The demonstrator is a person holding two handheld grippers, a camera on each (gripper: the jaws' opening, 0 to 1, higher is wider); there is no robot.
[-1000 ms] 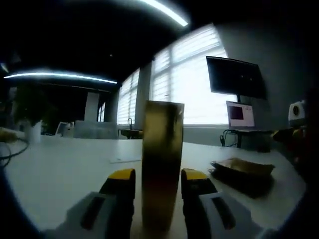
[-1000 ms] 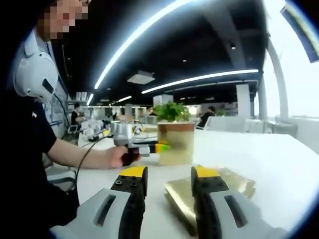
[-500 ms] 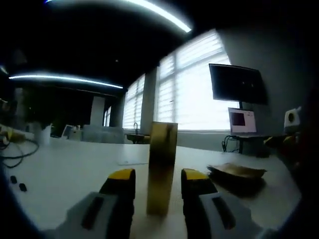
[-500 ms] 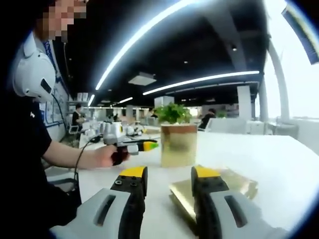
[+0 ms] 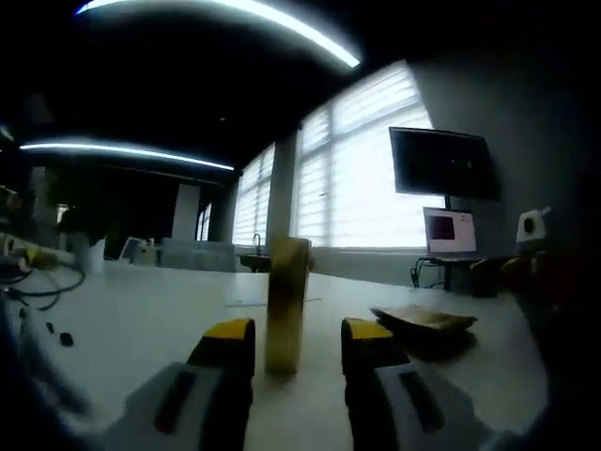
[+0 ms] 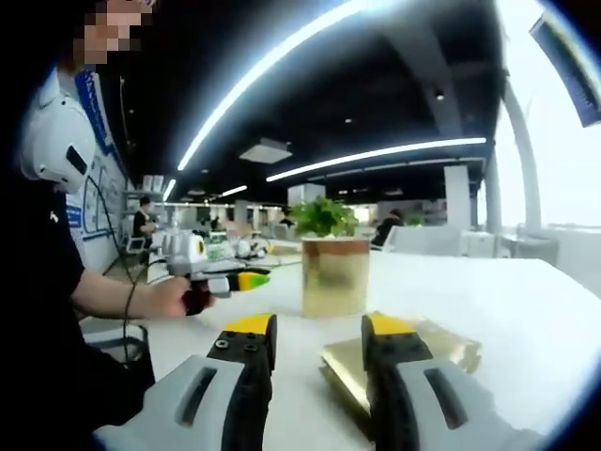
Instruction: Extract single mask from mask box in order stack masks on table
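**Gold box alone on counter**

Left hand-held gripper (image 5: 298, 340): jaws apart, holding nothing, just short of the upright gold box (image 5: 286, 305). Right hand-held gripper (image 6: 319, 340): jaws apart too, hanging over a flat gold pack (image 6: 427, 349) on the white counter (image 6: 526, 310). Box near the pack, not touching.

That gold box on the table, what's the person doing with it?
A person holds a tool in each hand over a white table. The gold mask box stands upright, untouched. The left tool hangs beside it, apart from it, jaws open. The right tool sits open over a flat gold stack of masks, gripping nothing.
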